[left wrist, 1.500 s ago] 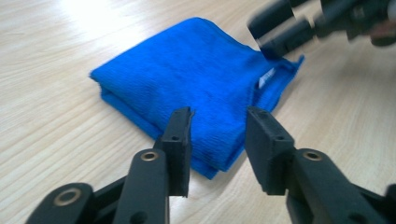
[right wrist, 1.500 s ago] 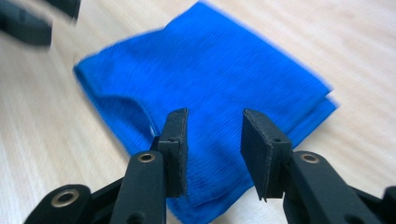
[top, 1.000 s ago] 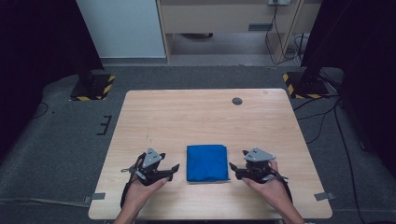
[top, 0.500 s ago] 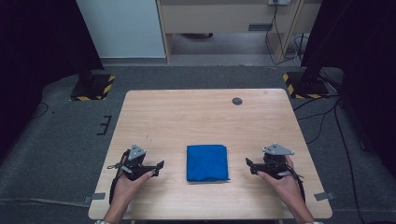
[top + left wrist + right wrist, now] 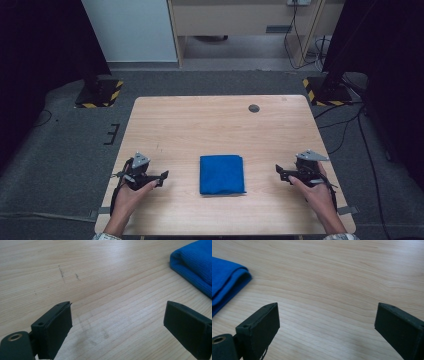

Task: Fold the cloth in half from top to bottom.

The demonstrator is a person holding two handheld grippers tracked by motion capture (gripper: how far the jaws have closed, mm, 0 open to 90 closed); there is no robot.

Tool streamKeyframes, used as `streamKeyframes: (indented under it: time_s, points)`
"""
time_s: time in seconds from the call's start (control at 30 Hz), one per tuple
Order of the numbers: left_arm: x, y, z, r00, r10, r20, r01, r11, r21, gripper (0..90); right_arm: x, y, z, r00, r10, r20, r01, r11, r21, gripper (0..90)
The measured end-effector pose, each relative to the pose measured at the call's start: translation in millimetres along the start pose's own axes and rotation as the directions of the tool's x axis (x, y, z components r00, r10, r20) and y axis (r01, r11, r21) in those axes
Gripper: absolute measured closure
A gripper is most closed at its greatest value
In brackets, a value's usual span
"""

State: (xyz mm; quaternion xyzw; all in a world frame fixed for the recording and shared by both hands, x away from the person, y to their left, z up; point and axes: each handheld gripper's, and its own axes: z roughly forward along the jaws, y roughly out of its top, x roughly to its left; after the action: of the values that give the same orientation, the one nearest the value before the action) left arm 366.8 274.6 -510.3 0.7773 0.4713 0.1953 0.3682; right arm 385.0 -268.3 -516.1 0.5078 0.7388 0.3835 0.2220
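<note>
Left hand-held gripper (image 5: pixel 161 176): jaws just opened wide, nothing between them, drawn back toward the left edge of the pale wooden worktop (image 5: pixel 200 120) since a second ago. Centre: folded blue cloth square (image 5: pixel 221 174), flat on the worktop near the front edge, touched by nothing. Right hand-held gripper (image 5: pixel 280 173): likewise just released, empty, withdrawn rightward. Folding apparently complete; cloth left in place.

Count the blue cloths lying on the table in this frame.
1. The folded blue cloth lies on the wooden table near its front edge, midway between the left tool and the right tool, touching neither. Nothing suggests another is hidden.
</note>
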Motion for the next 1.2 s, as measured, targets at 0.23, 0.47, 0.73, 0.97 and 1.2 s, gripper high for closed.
streamKeyframes:
  time_s: [0.23,0.47,0.73,0.97,1.2]
  points:
    - [10.7,-2.0,8.6,0.9999,0.003,-0.016,-0.002,0.9987,0.050,6.9,-20.9,-5.2,5.4,0.9984,0.045,0.035,-0.046,0.998,0.037,6.3]
    - [15.1,-5.3,16.2,0.9997,-0.008,-0.025,0.010,0.9974,0.072,6.9,-29.8,-9.6,14.4,0.9958,0.057,0.071,-0.065,0.993,0.103,6.6]
    - [12.6,-12.5,22.5,0.9991,0.024,-0.035,-0.020,0.9963,0.084,5.0,-26.4,-10.8,20.3,0.9942,0.019,0.106,-0.031,0.993,0.115,5.3]
    - [10.8,-14.3,22.9,0.9986,0.023,-0.047,-0.019,0.9973,0.072,4.5,-22.7,-12.3,19.6,0.9943,0.003,0.106,-0.016,0.993,0.118,4.3]
    - [10.8,-14.2,23.1,0.9987,0.023,-0.045,-0.020,0.9972,0.073,4.1,-19.4,-16.9,14.2,0.9953,-0.007,0.096,-0.005,0.993,0.121,3.7]
